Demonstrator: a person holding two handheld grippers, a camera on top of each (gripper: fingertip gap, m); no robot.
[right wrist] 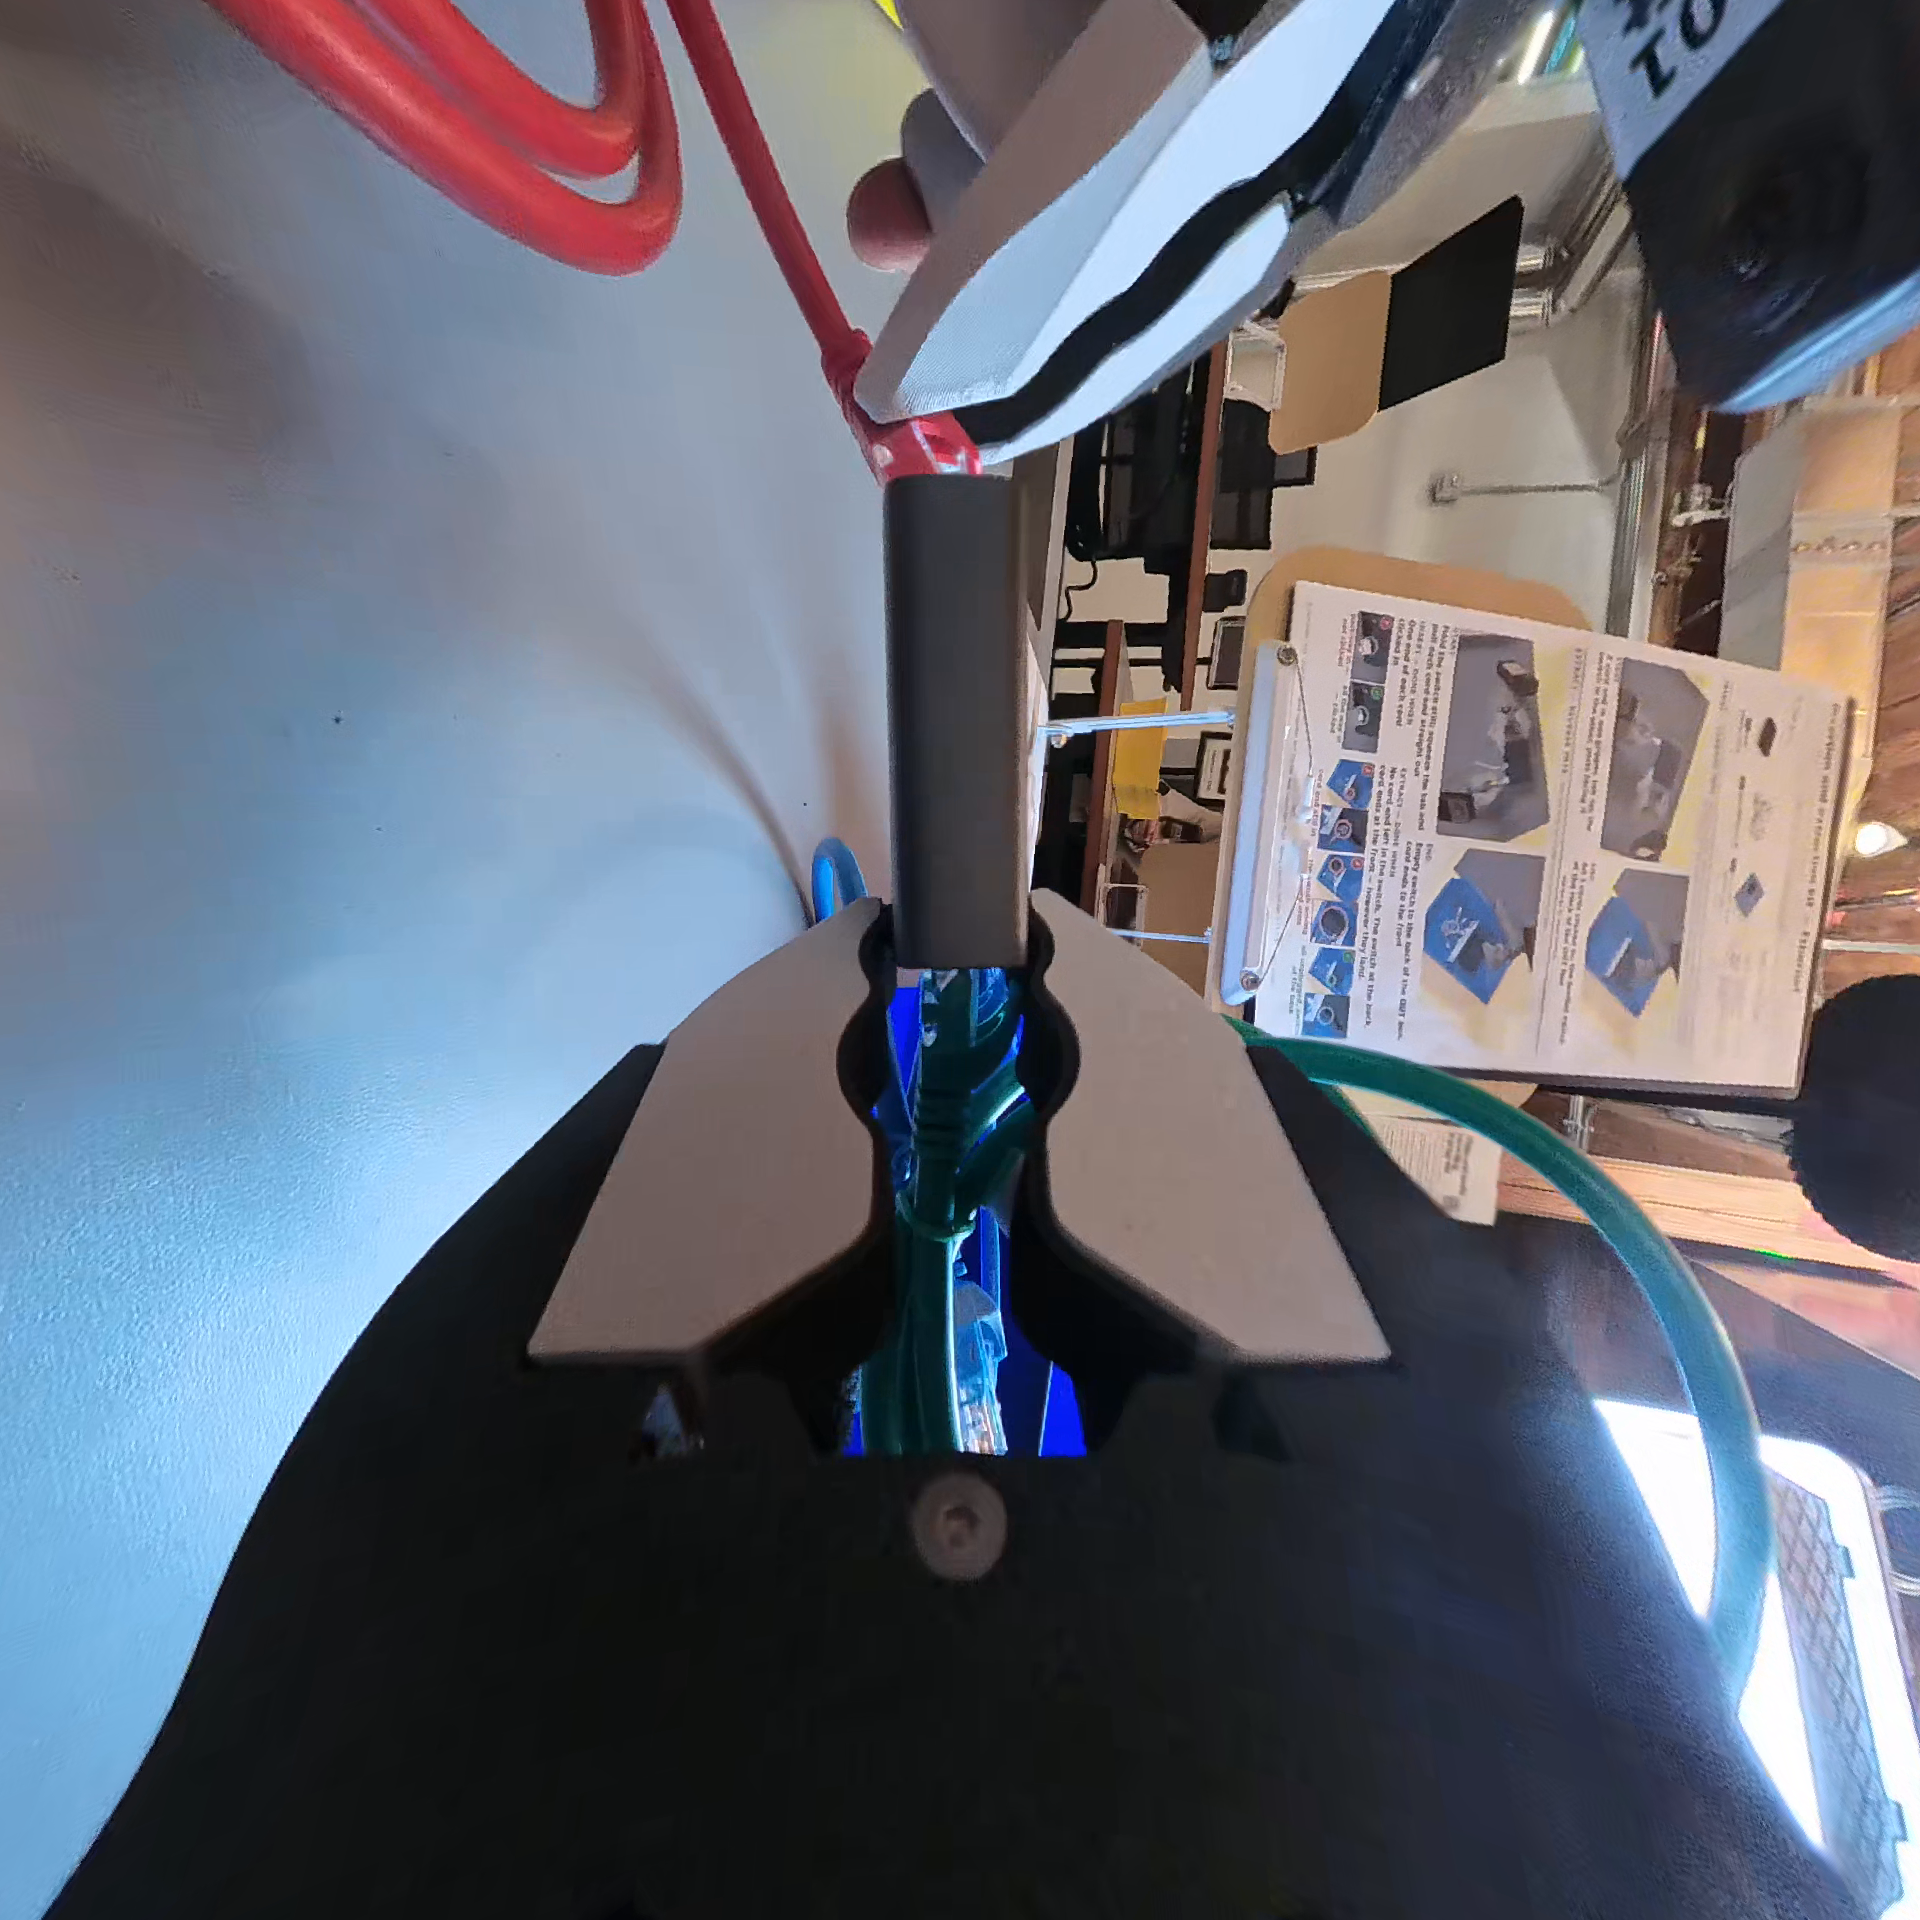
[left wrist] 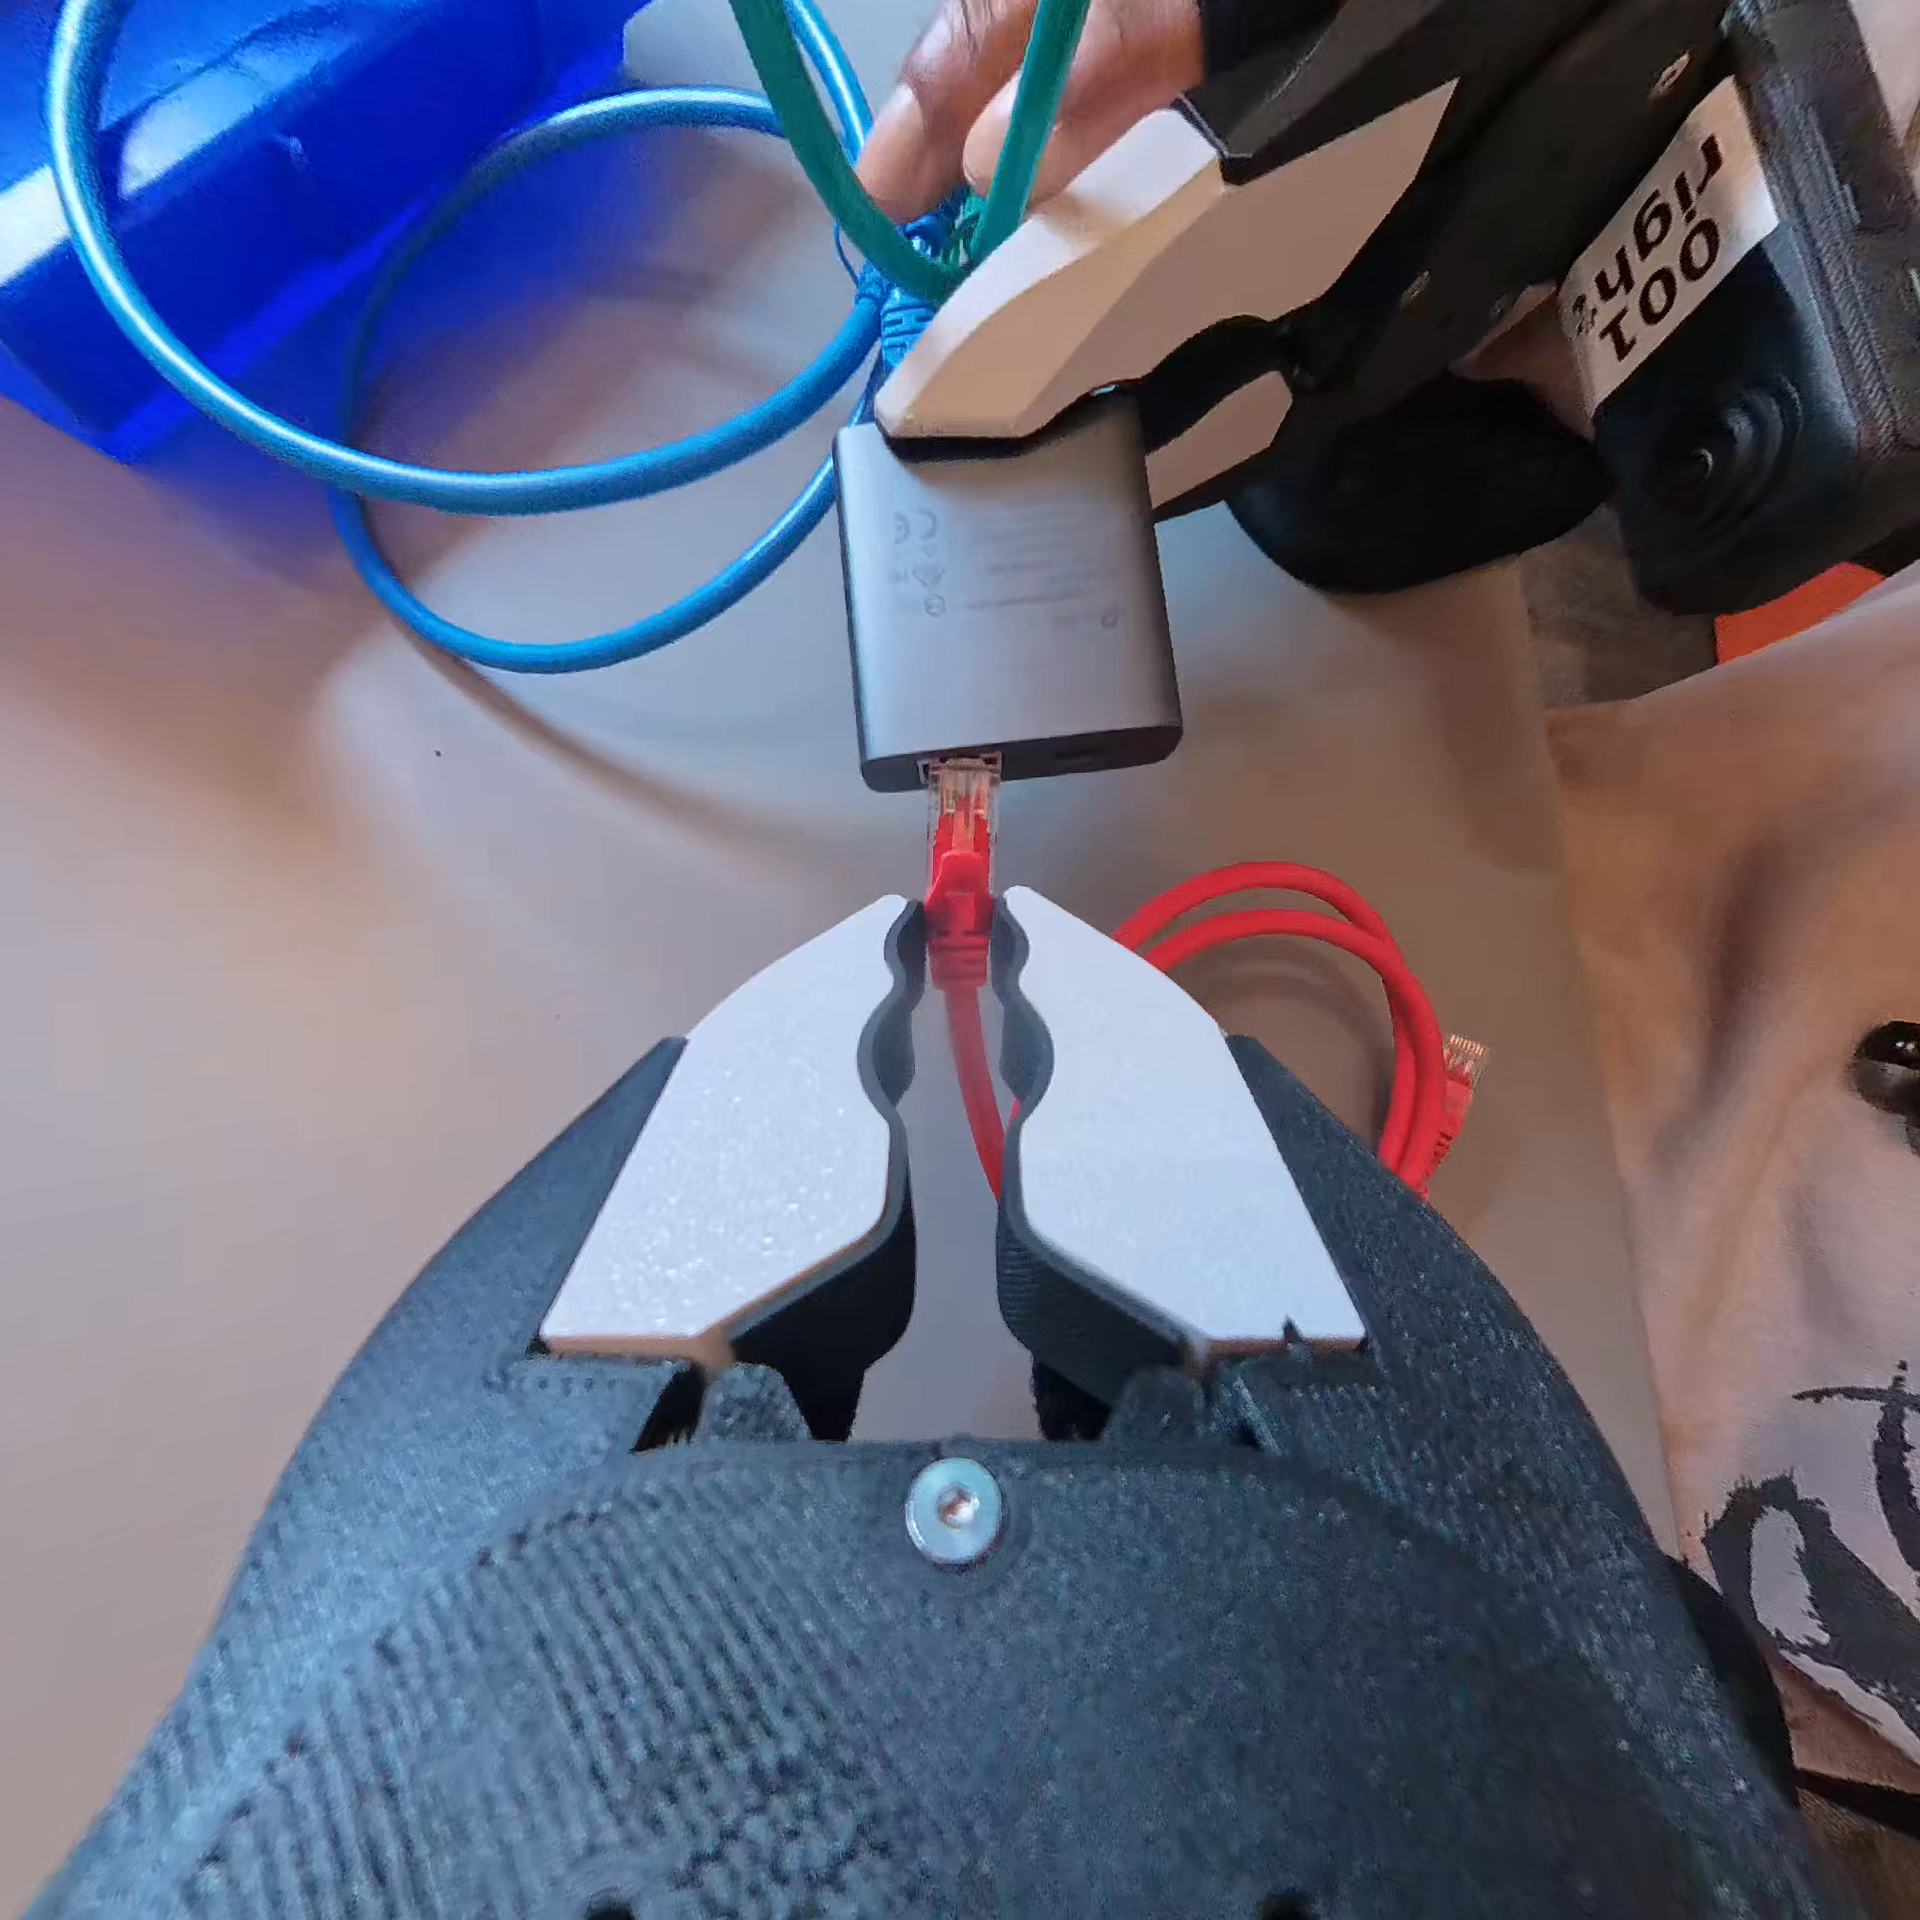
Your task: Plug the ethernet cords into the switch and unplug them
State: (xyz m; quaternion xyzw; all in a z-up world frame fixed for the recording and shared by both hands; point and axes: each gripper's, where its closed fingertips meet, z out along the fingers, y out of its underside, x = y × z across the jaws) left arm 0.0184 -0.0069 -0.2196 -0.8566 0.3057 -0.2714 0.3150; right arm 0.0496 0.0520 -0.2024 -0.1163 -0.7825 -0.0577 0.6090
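**Red plug at the switch port, both grippers loaded**

Nearest my left wrist camera, the left gripper (left wrist: 961, 914) is clenched on the boot of the red ethernet cord (left wrist: 958, 935); both fingers (left wrist: 769, 1122) press its sides. I see the clear plug tip sitting in the mouth of a port on the near edge of the grey switch (left wrist: 1008, 592); I cannot tell whether it is fully seated. Slack red cord lies coiled on the pale table (left wrist: 312, 935) just right of the gripper, its free plug resting at the coil's end.

My right gripper (right wrist: 956, 935) grasps the far end of the switch, fingers on its two broad faces. The switch is held off the table, seen edge-on in the right wrist view. A green cord (right wrist: 940, 1122) and a blue cord (left wrist: 499, 488) meet the switch at that gripped end; the green one runs back between the fingers and loops off to the right. The blue cord loops across the table towards a blue bin (left wrist: 208, 208).

A printed instruction sheet (right wrist: 1538, 831) stands in the background.
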